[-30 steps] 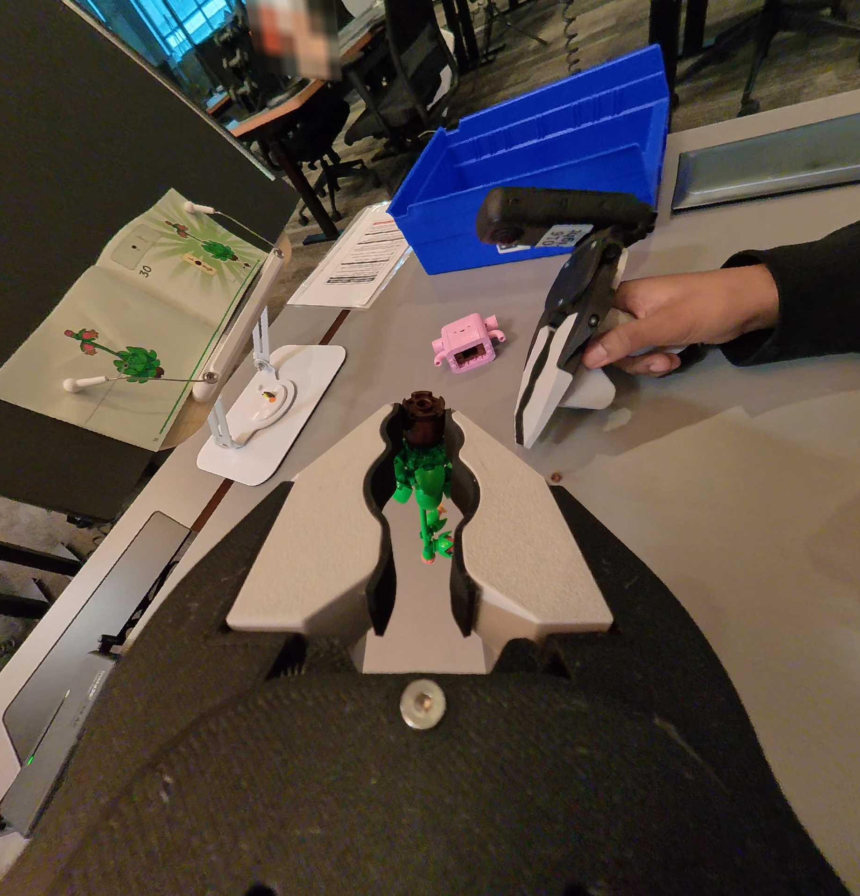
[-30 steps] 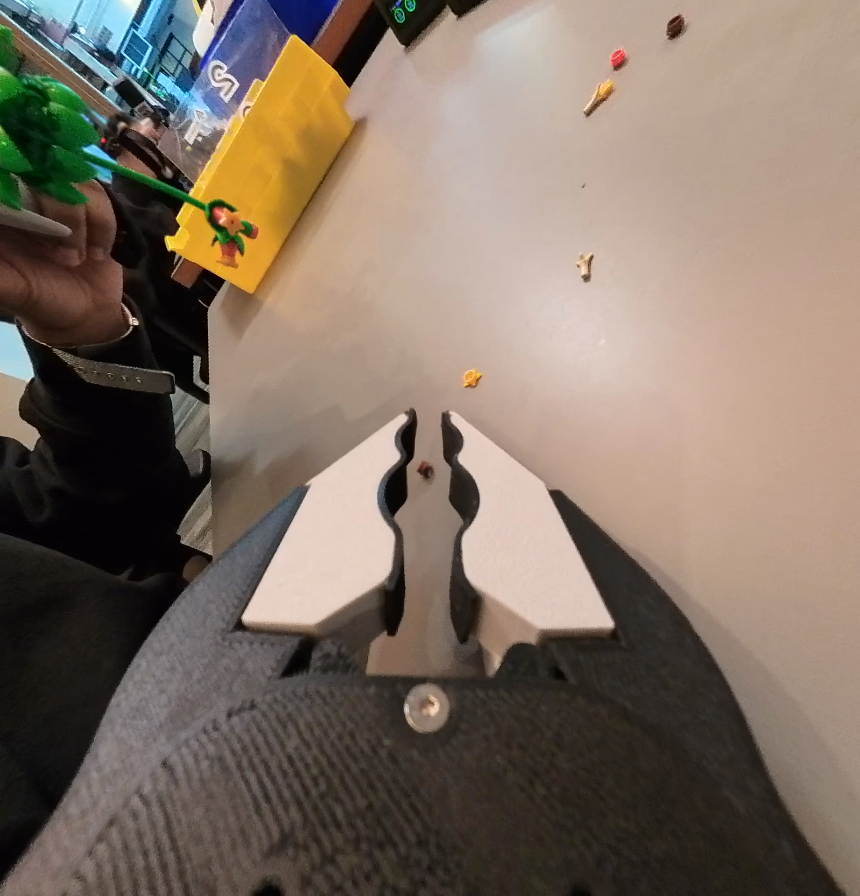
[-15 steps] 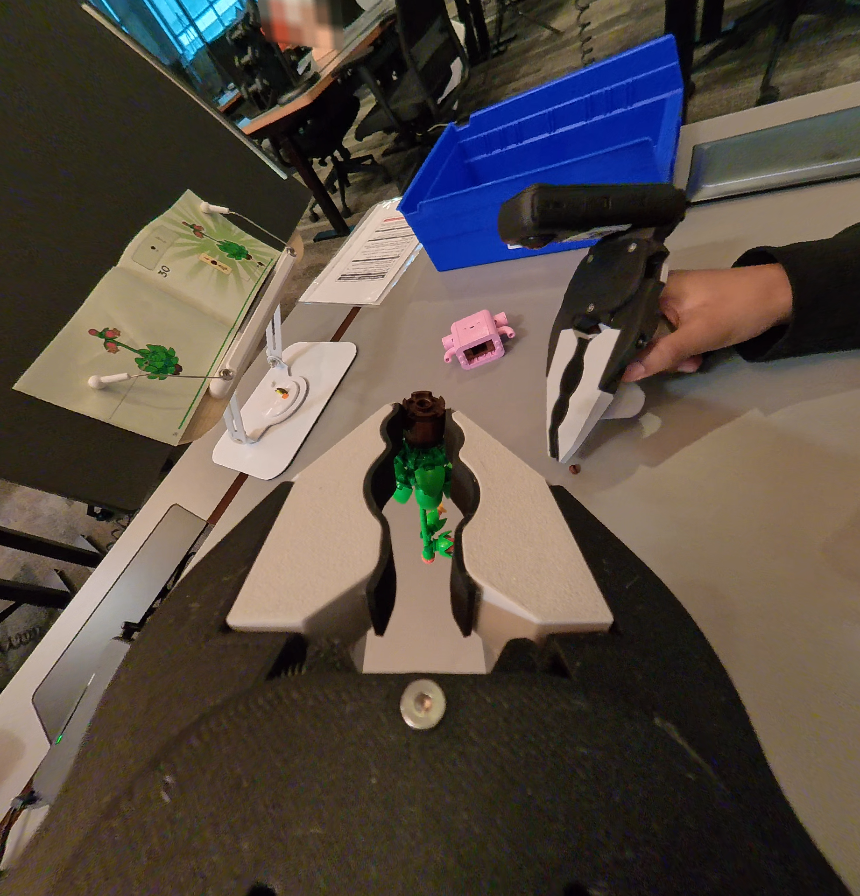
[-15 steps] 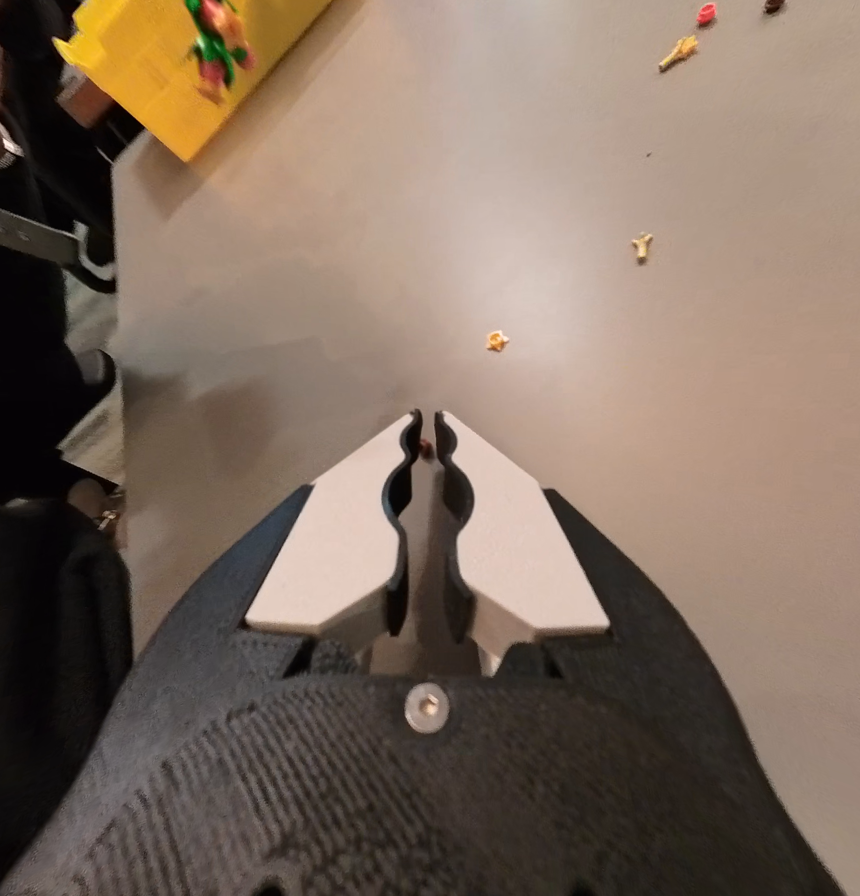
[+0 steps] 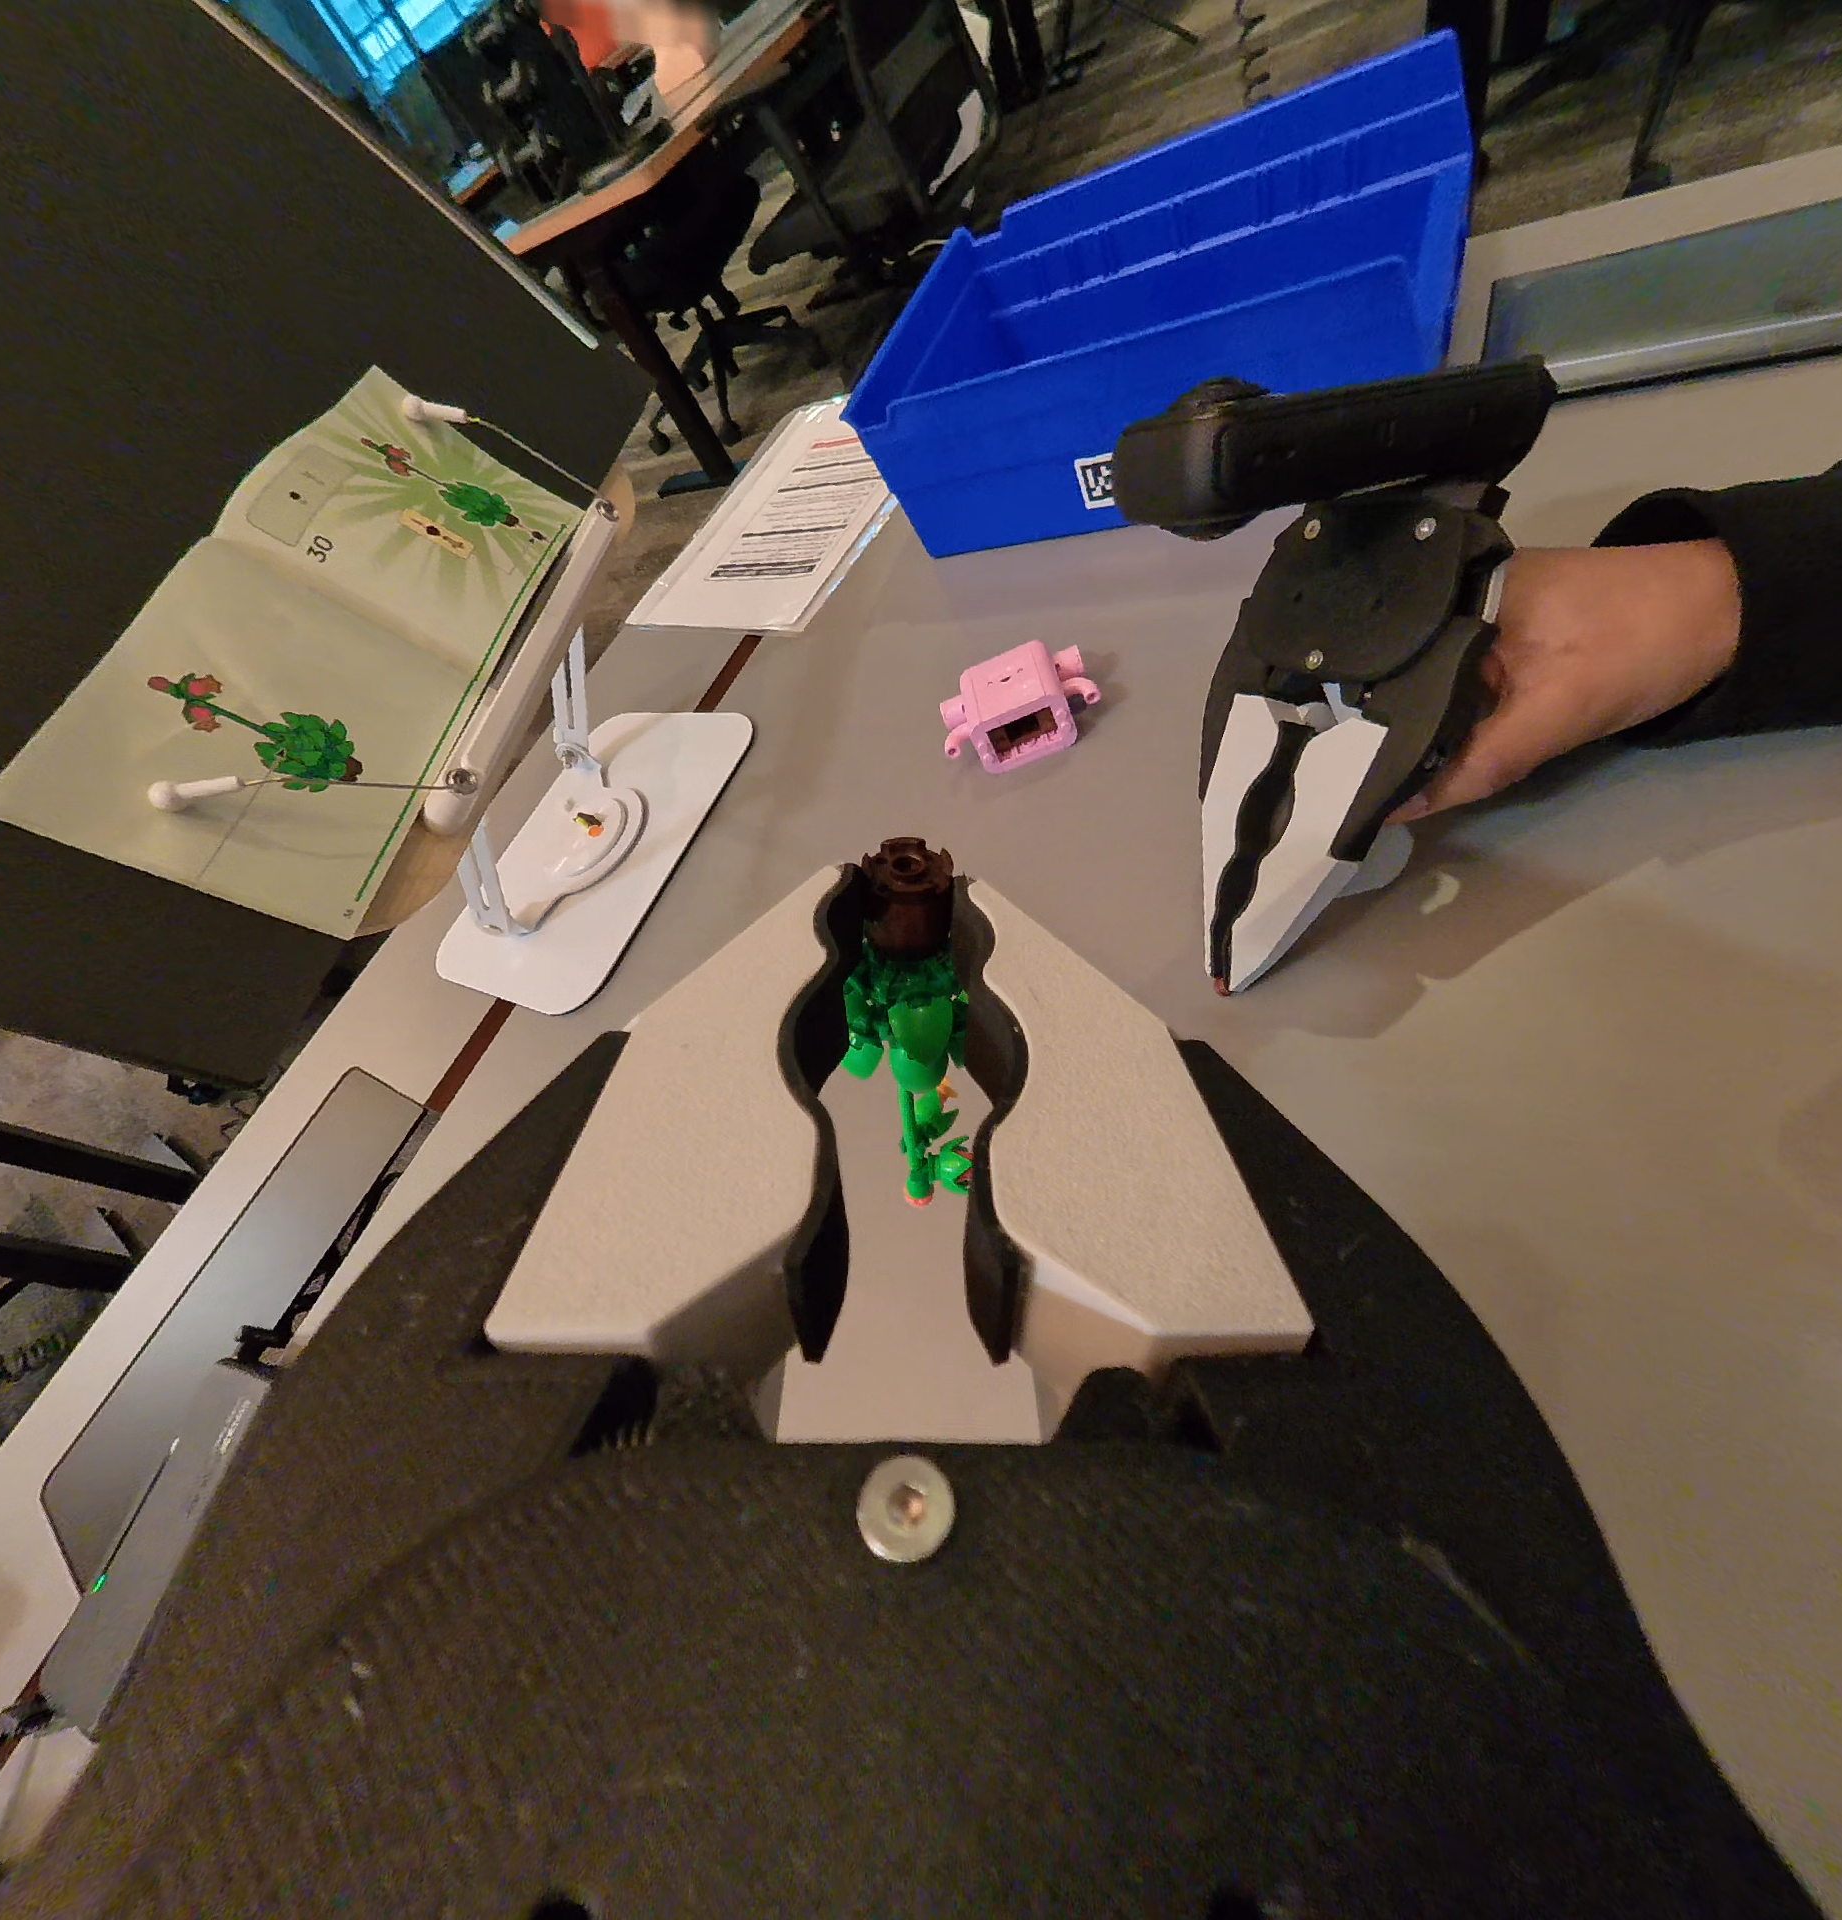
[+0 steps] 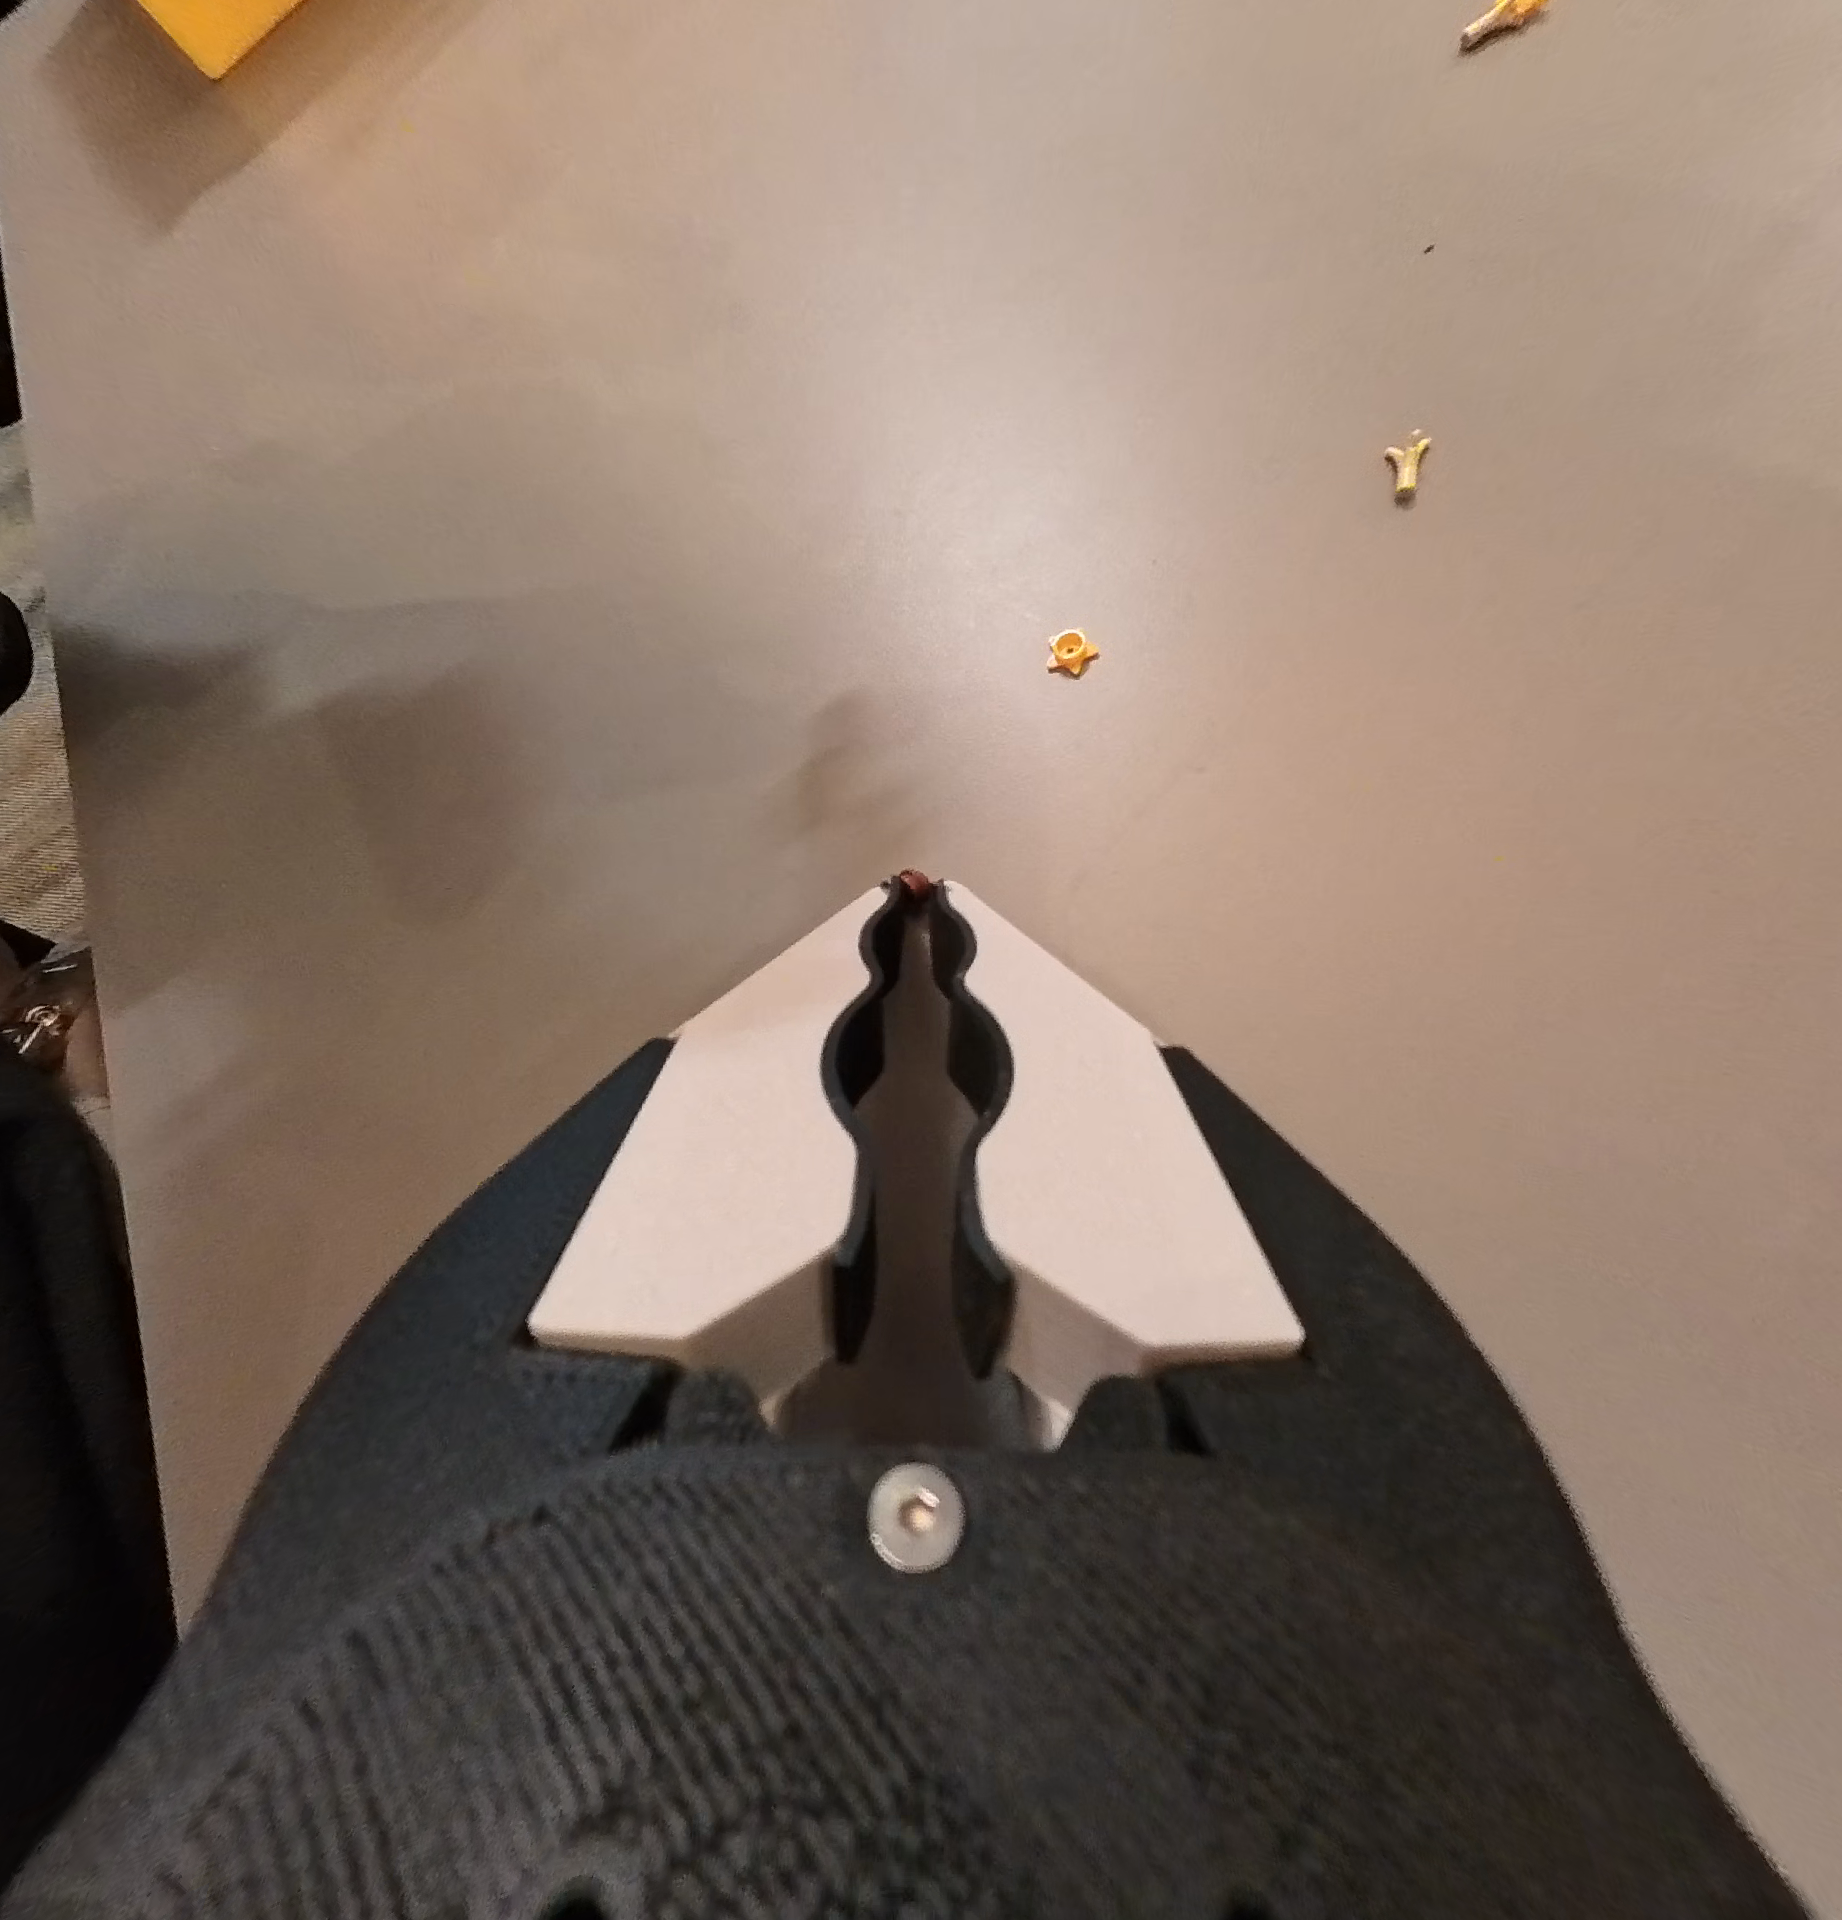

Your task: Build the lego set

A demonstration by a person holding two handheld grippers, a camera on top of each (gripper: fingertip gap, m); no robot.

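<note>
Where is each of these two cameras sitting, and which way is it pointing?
Left wrist view: sits on the left tool, looking forward over the table toward the blue bin; its fingers grip a green plant model.
Right wrist view: sits on the right tool, looking down at the table; tips pinch a tiny brown piece.
Shared: grey table, right tool.

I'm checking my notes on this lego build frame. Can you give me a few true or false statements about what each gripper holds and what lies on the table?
1. The left gripper grips the green plant stem by its brown piece. True.
2. The right gripper is wide open. False: it pinches a tiny dark red piece.
3. The pink block sits inside the blue bin. False: it lies on the table.
4. A small yellow flower piece lies loose ahead of the right gripper. True.
</note>
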